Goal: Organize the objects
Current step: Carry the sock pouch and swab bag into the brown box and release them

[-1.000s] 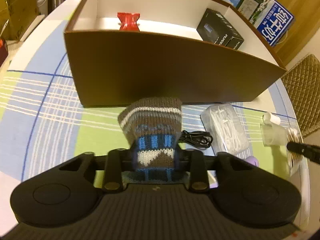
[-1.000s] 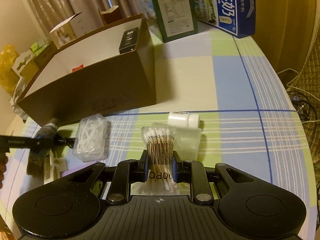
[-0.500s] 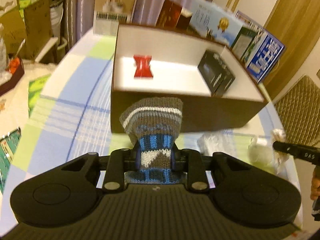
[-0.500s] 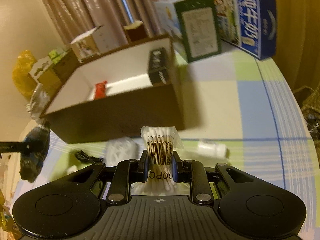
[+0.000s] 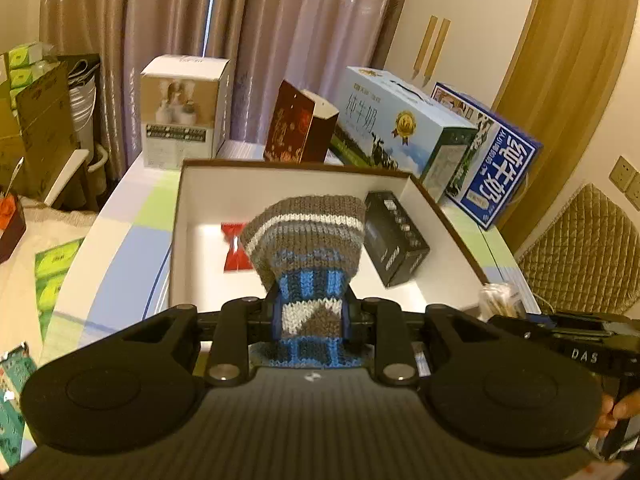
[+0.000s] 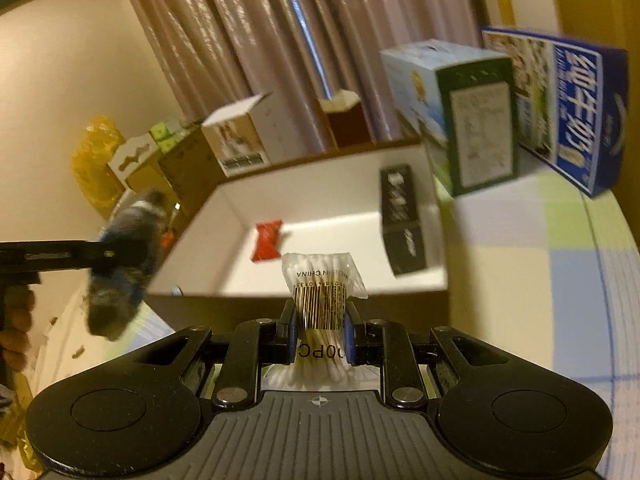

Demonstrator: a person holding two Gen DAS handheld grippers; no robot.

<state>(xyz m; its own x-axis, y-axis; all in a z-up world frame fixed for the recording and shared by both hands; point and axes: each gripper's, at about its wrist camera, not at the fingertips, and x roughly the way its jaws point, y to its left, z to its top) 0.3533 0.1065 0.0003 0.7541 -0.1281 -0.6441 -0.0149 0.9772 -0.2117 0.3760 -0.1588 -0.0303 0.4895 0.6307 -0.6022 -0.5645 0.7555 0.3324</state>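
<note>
Left gripper: I have it clamped on a striped brown, blue and white knitted sock, held above the near edge of the box.
Box: brown cardboard box with white inside; I see a red wrapped packet and a black carton lying in it.
Right gripper: pinching a clear bag of cotton swabs, raised at the box's near wall.

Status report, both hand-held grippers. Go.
Left hand-held gripper shut on knitted sock, above brown box. Right hand-held gripper shut on cotton swab pack, at box's near wall. Nothing in the way.
</note>
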